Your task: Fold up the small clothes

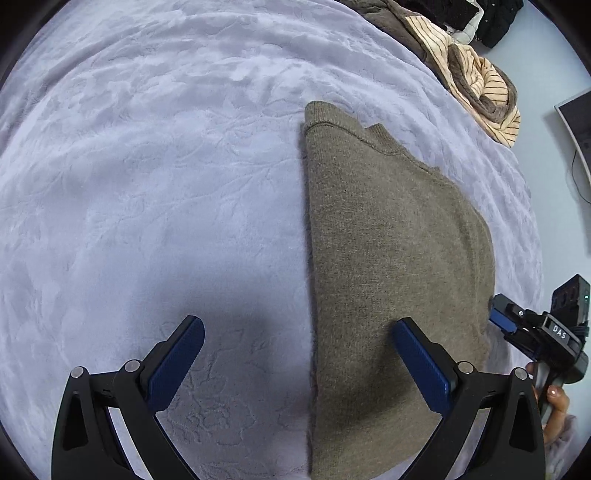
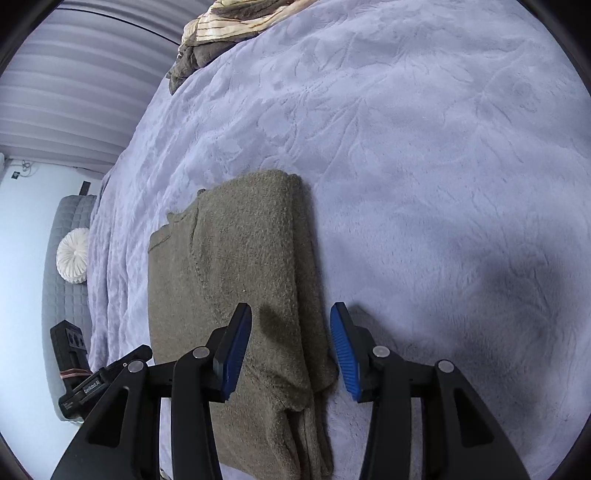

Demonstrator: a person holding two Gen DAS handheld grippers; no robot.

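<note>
An olive-brown knit sweater (image 1: 391,258) lies folded lengthwise on a lavender bedspread (image 1: 155,177). My left gripper (image 1: 295,354) is open wide above the sweater's left folded edge, holding nothing. My right gripper (image 1: 498,317) shows at the sweater's right edge in the left wrist view. In the right wrist view the sweater (image 2: 243,280) lies as a long strip, and my right gripper (image 2: 291,347) is open over its right edge, one pad over the cloth and one over the bedspread. It holds nothing.
A heap of striped cream and brown clothes (image 1: 476,81) lies at the far edge of the bed; it also shows in the right wrist view (image 2: 221,26). A grey quilted bench with a white round cushion (image 2: 74,254) stands beside the bed.
</note>
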